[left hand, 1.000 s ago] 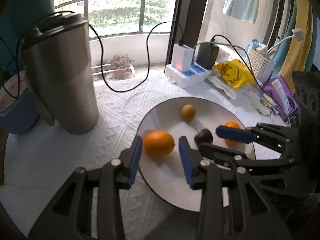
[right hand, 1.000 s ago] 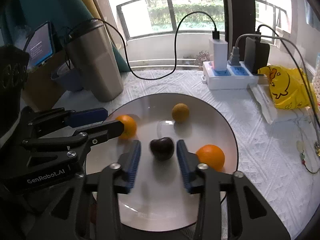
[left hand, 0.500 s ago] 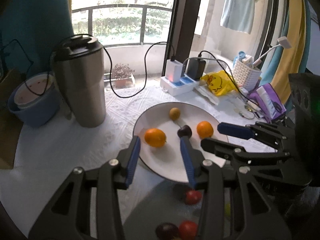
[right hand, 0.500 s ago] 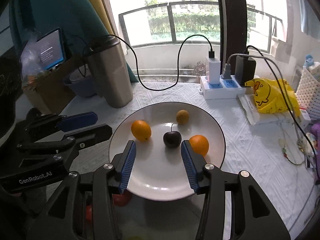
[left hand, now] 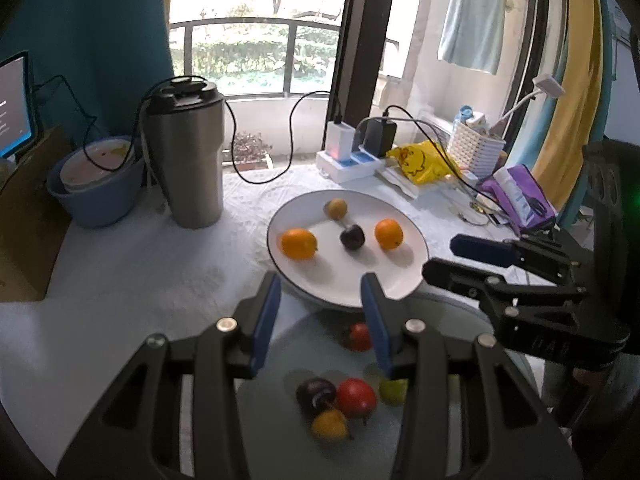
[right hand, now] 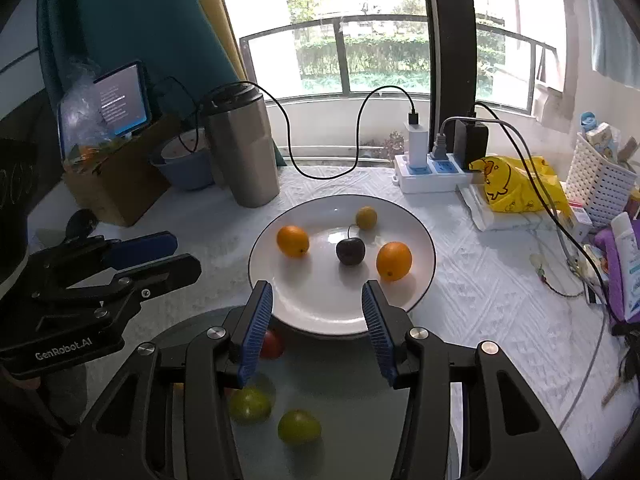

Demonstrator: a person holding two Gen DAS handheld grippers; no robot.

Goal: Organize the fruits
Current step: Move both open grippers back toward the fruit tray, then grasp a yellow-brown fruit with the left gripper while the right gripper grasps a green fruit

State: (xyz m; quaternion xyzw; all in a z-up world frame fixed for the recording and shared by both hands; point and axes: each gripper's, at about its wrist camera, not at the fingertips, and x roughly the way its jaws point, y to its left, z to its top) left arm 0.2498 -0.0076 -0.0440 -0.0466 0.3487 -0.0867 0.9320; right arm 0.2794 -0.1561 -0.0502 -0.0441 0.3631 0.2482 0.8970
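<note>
White plate point(right hand: 420, 292) on the textured tablecloth point(right hand: 492, 292), with two oranges, one at left point(right hand: 293, 241) and one at right point(right hand: 393, 261), a dark cherry point(right hand: 350, 251) between them and a small yellowish fruit point(right hand: 366, 218) behind. Nearer, on a grey round tray point(left hand: 280, 436) just under the plate's front edge: a red fruit point(left hand: 359, 336), a second red one point(left hand: 356, 397), a dark one point(left hand: 316, 393), a yellow one point(left hand: 329, 424), and two greenish ones point(right hand: 250, 405) point(right hand: 299, 426).

Left gripper point(left hand: 320, 316) and right gripper point(right hand: 318, 320) both with tongs apart, nothing between the blue pads, held above the tray's far side.

Probably choosing the next fruit from the tray. Best to pick a free-standing piece first, for example the red fruit near the plate. Important to come down straight over it, pads on both sides, then close gently; round fruit rolls away easily. Better not to reach into the tight cluster with both grippers together.
</note>
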